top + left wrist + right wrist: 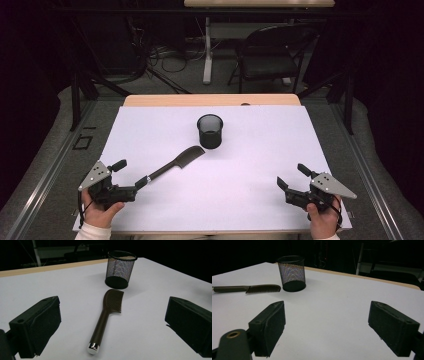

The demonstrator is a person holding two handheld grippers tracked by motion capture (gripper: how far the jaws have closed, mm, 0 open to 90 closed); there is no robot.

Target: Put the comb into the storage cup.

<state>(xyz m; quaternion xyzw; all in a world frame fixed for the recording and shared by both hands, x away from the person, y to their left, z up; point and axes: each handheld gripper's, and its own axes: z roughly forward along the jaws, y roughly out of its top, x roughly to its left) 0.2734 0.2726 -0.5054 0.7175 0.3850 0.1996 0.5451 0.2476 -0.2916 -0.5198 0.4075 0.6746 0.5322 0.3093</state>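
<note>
A dark brown comb (pixel 176 164) with a silver-capped handle lies slantwise on the white table (pixel 250 165), its teeth end near a black mesh cup (pixel 209 131). My left gripper (pixel 131 174) rests at the near left, open, its jaws pointing at the handle's end. In the left gripper view the comb (pixel 106 315) runs up the middle between the wide-apart jaws, untouched, with the mesh cup (pixel 121 268) upright beyond it. My right gripper (pixel 293 176) sits at the near right, open, holding nothing. The right gripper view shows the cup (pixel 292 273) and the comb (pixel 252 288) far left.
The white sheet covers the table, with a wooden strip (pixel 210 100) along its far edge. Beyond the table stand a black folding chair (pixel 270 55), a desk leg and cables on the floor. A hand holds each gripper near the front edge.
</note>
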